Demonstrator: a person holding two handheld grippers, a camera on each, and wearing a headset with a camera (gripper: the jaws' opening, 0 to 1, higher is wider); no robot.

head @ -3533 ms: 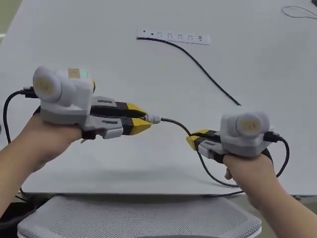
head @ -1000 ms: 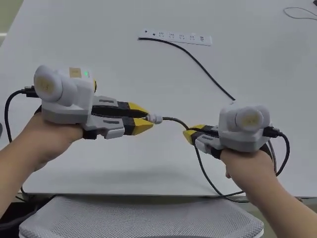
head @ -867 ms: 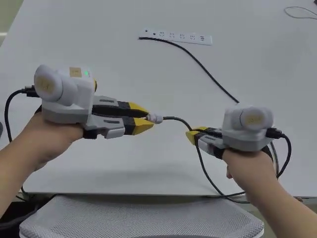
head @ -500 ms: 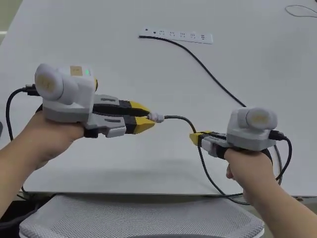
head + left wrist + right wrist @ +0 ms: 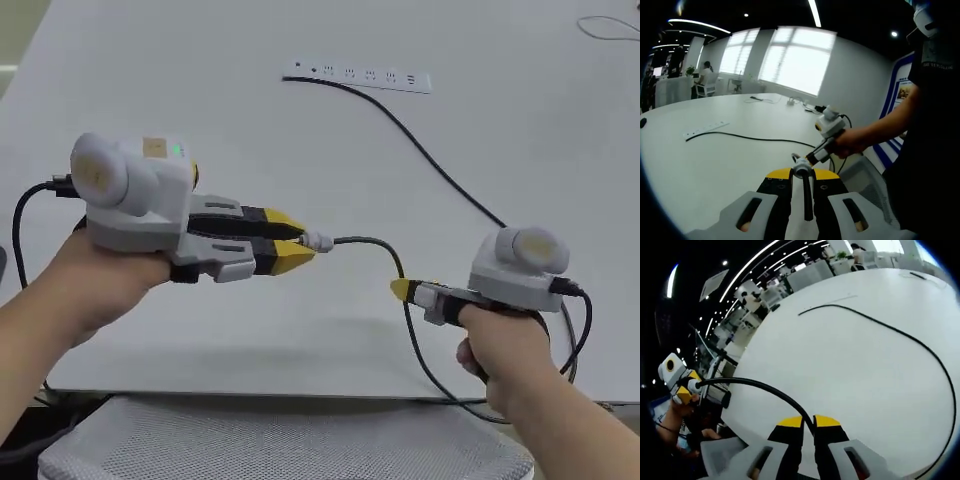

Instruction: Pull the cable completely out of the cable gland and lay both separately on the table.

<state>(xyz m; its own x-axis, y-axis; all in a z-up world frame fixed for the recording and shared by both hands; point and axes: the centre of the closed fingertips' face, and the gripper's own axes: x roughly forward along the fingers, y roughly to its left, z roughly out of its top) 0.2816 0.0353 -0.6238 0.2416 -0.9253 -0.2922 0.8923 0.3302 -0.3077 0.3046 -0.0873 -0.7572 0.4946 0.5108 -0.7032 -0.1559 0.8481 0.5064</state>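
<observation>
In the head view my left gripper (image 5: 300,248) is shut on the small grey cable gland (image 5: 318,241), which sticks out past its yellow tips. A black cable (image 5: 365,240) leaves the gland, arcs right and down, and runs into my right gripper (image 5: 403,290), which is shut on it; its tail loops under the hand. In the left gripper view the gland (image 5: 802,167) sits clamped at the tips of my left gripper (image 5: 802,175). The cable (image 5: 765,385) rises out of my right gripper (image 5: 808,421) in the right gripper view, curving left to the gland (image 5: 691,385).
A white power strip (image 5: 357,76) lies at the back of the white table (image 5: 200,120), and its black cord (image 5: 430,165) trails toward the front right. A thin wire (image 5: 610,25) lies at the far right corner. A grey mesh chair (image 5: 280,440) stands below the near table edge.
My right gripper has moved right and toward the near edge with the cable, so a longer stretch of cable spans between it and the gland. The left gripper has stayed put.
</observation>
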